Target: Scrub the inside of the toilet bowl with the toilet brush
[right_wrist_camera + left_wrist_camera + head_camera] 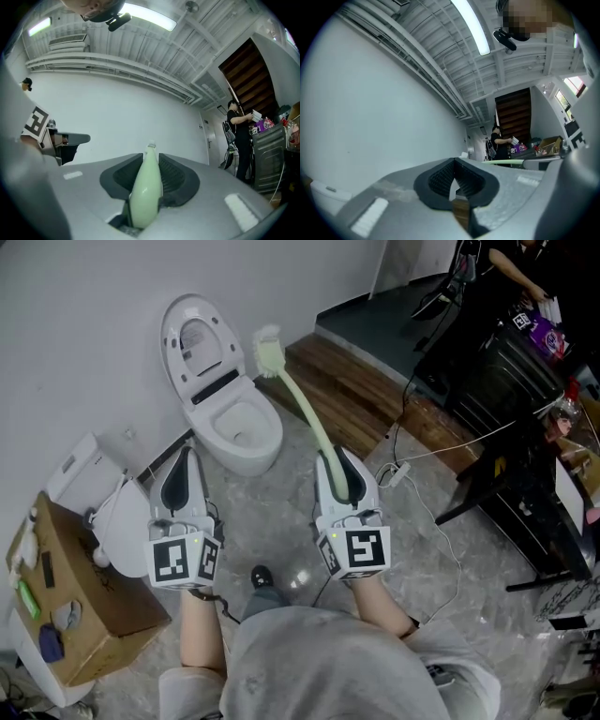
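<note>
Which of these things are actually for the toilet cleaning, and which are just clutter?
For the job: pale green toilet brush, white toilet bowl, right gripper holding the brush.
Lying about: brown cardboard box, white floor cable, black metal rack.

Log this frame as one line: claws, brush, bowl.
left claw: shut, empty | right claw: shut on toilet brush handle | brush head: raised, outside toilet bowl | lid: up

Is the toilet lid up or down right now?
Up: the white ceramic toilet's lid stands raised toward the wall, leaving the bowl uncovered below it.
</note>
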Motion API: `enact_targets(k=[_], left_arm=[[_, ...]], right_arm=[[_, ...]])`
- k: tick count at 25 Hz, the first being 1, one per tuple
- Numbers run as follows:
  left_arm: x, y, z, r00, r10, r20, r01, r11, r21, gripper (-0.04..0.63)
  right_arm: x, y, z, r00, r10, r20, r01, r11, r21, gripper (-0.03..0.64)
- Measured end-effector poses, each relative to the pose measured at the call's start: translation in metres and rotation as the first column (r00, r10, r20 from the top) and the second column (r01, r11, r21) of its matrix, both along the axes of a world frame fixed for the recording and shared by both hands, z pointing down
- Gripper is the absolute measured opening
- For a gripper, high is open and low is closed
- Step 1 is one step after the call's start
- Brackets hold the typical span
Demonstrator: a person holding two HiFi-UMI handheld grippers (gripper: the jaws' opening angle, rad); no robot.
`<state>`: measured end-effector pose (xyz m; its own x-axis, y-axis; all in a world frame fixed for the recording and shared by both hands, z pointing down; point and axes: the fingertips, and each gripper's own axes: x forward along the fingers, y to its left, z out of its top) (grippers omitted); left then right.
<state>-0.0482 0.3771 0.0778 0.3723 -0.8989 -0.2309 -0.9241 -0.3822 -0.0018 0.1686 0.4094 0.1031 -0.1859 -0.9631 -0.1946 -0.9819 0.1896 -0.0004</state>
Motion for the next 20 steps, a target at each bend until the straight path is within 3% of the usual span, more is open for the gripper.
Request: enact_targets(k=[11, 20], left_arm=[[-0.041, -0.113, -0.005, 0.999, 0.039, 0.008, -0.039, 0.999, -0.001, 0.005], [-0.071, -0.162, 0.009, 0.998, 0.066, 0.019, -0.065, 0.998, -0.023, 0.005]], right_arm=[[-0.045, -0.110, 0.004, 0.999, 0.049, -0.010, -0.050, 0.998, -0.025, 0.104], [-0.075, -0.154, 0.010, 0.997, 0.074, -0.013, -0.074, 0.997, -0.026, 0.104]])
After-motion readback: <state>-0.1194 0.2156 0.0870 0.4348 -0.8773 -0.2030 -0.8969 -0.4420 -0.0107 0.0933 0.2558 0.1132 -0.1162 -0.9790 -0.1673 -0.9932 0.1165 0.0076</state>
